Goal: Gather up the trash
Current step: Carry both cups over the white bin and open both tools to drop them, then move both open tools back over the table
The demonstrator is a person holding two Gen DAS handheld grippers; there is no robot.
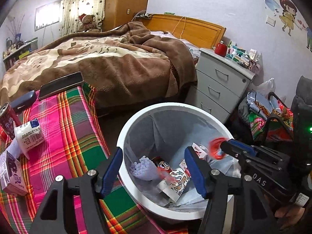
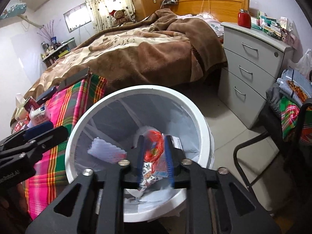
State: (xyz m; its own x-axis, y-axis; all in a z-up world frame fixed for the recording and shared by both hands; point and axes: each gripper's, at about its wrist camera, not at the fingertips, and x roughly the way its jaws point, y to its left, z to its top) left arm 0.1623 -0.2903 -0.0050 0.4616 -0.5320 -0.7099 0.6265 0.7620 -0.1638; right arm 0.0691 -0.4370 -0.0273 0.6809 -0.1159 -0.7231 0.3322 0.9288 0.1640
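Observation:
A white trash bin [image 1: 136, 120] [image 2: 195, 107] with a grey liner stands on the floor beside a plaid-covered surface. Inside lie a white bumpy foam piece [image 1: 142, 167], a cartoon-printed wrapper [image 1: 175, 183] and a small carton [image 1: 198, 150]. My left gripper [image 1: 153, 156] [image 2: 39, 134] hangs open over the bin's near rim with nothing between its blue pads. My right gripper [image 2: 154, 138] [image 1: 224, 146] is over the bin from the right. A blurred red wrapper [image 2: 154, 148] [image 1: 216, 148] sits between its parted blue pads, which do not seem to press on it.
On the plaid cloth [image 1: 74, 128] lie a white yoghurt cup [image 1: 29, 134], a red can [image 1: 7, 120] and a purple carton [image 1: 11, 173]. A bed with a brown blanket [image 1: 117, 66] and a grey drawer cabinet [image 1: 220, 81] stand behind. A dark chair frame [image 2: 253, 146] is at right.

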